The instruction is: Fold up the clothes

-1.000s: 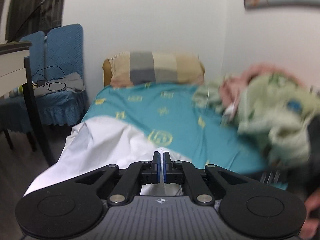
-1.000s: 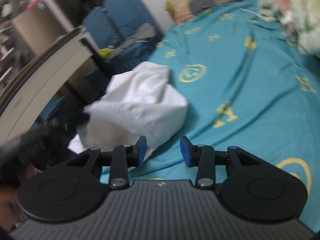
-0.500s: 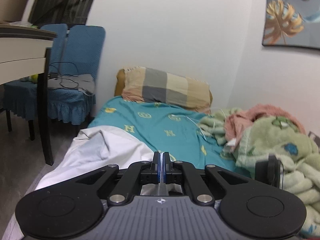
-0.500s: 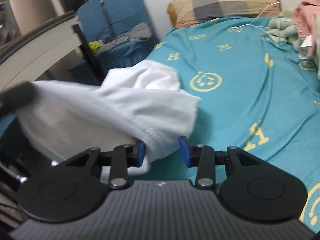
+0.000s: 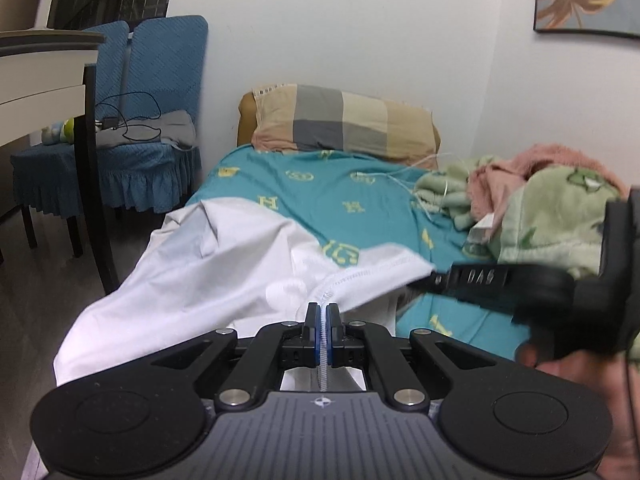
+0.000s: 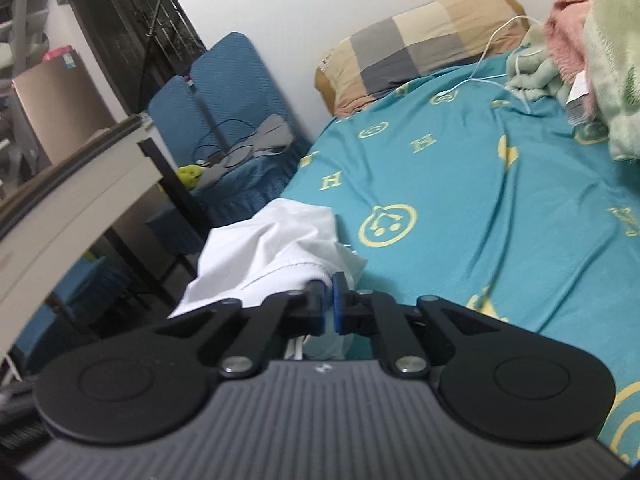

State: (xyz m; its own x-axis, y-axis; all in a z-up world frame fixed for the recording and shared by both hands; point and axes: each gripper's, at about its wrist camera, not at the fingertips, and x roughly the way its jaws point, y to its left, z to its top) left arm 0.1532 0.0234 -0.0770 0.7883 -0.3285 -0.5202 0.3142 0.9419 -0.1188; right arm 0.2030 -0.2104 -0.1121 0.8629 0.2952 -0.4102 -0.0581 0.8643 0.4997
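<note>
A white garment [image 5: 220, 264] lies bunched on the near left part of the teal bed sheet [image 5: 360, 200] and hangs over its edge. My left gripper [image 5: 323, 312] is shut on its stitched hem, which runs up between the blue pads. In the left wrist view the right gripper [image 5: 434, 278] reaches in from the right and pinches the same hem further along. In the right wrist view the white garment [image 6: 272, 248] bunches just ahead of my right gripper [image 6: 330, 292], whose jaws are closing, the pads pressing on a fold of the white cloth.
A checked pillow [image 5: 344, 124] lies at the head of the bed. A green and pink blanket pile [image 5: 552, 204] fills the right side, with a white cable [image 6: 496, 48] beside it. Blue covered chairs [image 5: 152, 92] and a dark-legged table [image 5: 88, 160] stand left of the bed.
The right jaws have gone from wide apart to closed on the white hem. In the left wrist view the right gripper has come in from the right to the garment. The left gripper has sunk a little.
</note>
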